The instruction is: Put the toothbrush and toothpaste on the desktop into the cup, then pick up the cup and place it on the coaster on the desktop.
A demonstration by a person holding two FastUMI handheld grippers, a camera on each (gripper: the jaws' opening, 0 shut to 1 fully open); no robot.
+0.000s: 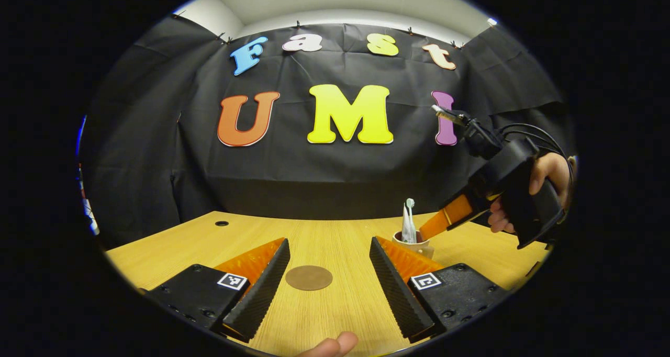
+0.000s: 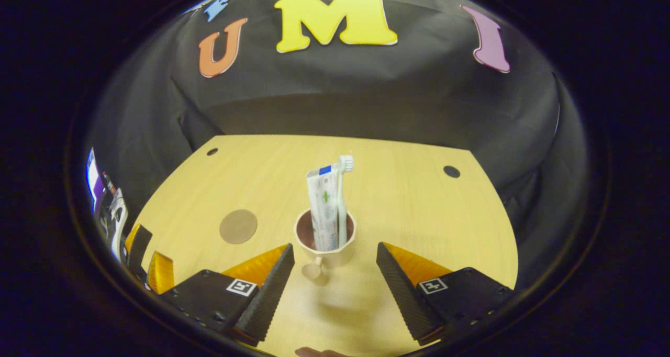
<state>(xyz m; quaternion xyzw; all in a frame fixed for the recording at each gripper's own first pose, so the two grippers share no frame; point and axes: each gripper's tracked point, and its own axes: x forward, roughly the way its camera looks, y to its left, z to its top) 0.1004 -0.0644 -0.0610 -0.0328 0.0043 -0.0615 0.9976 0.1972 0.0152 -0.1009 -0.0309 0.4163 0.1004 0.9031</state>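
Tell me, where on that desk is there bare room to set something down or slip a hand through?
Bare wood lies behind the cup toward the black cloth wall, between the two desk holes, and to the cup's right. The coaster lies bare too, apart from the cup. It is crowded near the cup: the open right gripper flanks it, with toothbrush and toothpaste standing inside.

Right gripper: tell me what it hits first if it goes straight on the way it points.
The cup, most likely. It stands on the desk just ahead of the open right gripper, centred between its jaws, with toothpaste and toothbrush upright inside. Depth is hard to judge.
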